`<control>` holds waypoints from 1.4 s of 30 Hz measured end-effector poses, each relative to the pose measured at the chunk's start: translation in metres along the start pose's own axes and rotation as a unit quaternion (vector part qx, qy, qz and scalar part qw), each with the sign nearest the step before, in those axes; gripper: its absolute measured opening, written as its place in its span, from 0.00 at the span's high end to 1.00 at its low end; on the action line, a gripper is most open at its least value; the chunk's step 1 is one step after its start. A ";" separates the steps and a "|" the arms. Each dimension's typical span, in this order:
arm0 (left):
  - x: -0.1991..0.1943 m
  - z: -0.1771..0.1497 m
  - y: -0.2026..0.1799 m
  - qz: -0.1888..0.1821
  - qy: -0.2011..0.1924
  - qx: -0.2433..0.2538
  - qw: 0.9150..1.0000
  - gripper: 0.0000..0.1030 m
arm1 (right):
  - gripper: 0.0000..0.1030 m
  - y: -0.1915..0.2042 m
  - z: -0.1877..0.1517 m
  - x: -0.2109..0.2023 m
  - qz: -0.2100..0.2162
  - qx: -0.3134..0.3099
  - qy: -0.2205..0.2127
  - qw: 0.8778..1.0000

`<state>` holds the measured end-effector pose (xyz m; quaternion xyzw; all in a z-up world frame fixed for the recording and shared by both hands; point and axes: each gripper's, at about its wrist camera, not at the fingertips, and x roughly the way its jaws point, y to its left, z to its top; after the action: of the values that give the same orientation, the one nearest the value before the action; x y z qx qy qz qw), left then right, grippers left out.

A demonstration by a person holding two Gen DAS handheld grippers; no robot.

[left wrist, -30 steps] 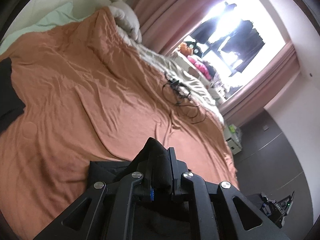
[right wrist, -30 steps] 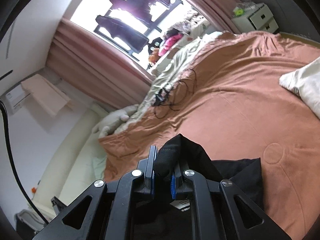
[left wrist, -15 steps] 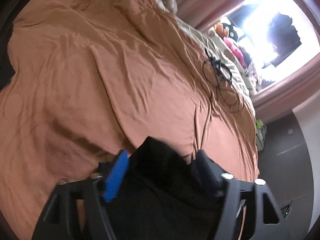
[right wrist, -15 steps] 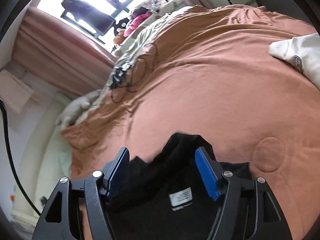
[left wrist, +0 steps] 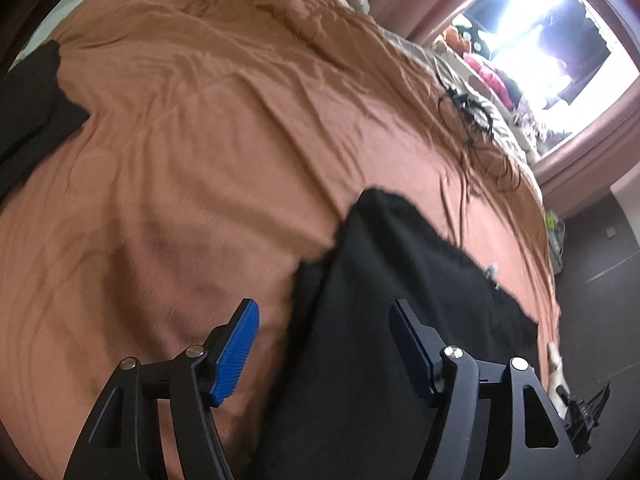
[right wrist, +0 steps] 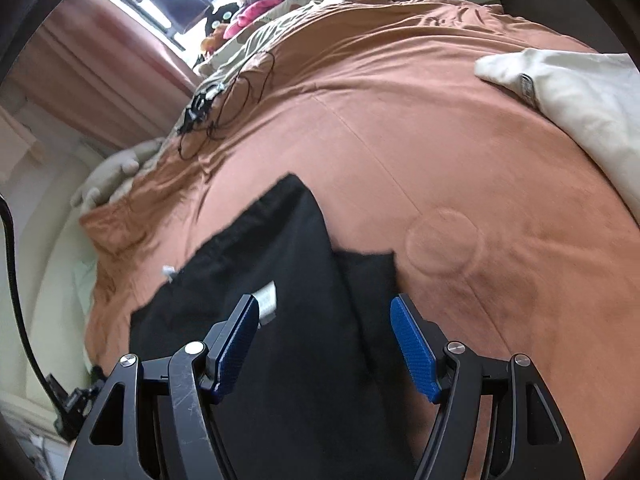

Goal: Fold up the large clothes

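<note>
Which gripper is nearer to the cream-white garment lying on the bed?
Right. The right gripper sees the cream-white garment up to its right across the orange cover. The left gripper, jaws closing slightly, shows no such garment.

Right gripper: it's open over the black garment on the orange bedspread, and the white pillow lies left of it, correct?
Not quite. In the right wrist view the white pillow lies right of the right gripper, not left. The rest holds: jaws open over the black garment on the orange bedspread.

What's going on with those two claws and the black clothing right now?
Left gripper closing slightly, right gripper open; neither grips. Black garment lies on the orange bedspread. Nothing blocking.
</note>
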<state>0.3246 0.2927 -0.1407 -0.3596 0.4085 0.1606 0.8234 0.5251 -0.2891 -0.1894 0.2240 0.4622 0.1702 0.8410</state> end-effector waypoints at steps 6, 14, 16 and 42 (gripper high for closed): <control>0.002 -0.036 0.012 0.016 0.031 0.022 0.999 0.40 | 0.33 -0.013 -0.033 -0.011 -0.016 -0.012 0.020 1.000; -0.004 -0.074 0.027 0.004 0.057 0.025 0.998 0.53 | 0.62 -0.029 -0.077 -0.017 -0.005 -0.013 0.051 0.999; -0.008 -0.080 0.029 0.001 0.058 0.024 0.998 0.53 | 0.80 -0.029 -0.083 -0.022 0.005 -0.019 0.048 0.999; -0.032 -0.118 0.075 -0.086 0.084 -0.078 0.990 0.53 | 0.69 0.003 -0.110 -0.094 -0.061 -0.043 -0.007 0.997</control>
<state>0.1971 0.2594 -0.1980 -0.4688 0.4302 0.0899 0.7662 0.3825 -0.3092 -0.1738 0.1601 0.4612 0.1371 0.8619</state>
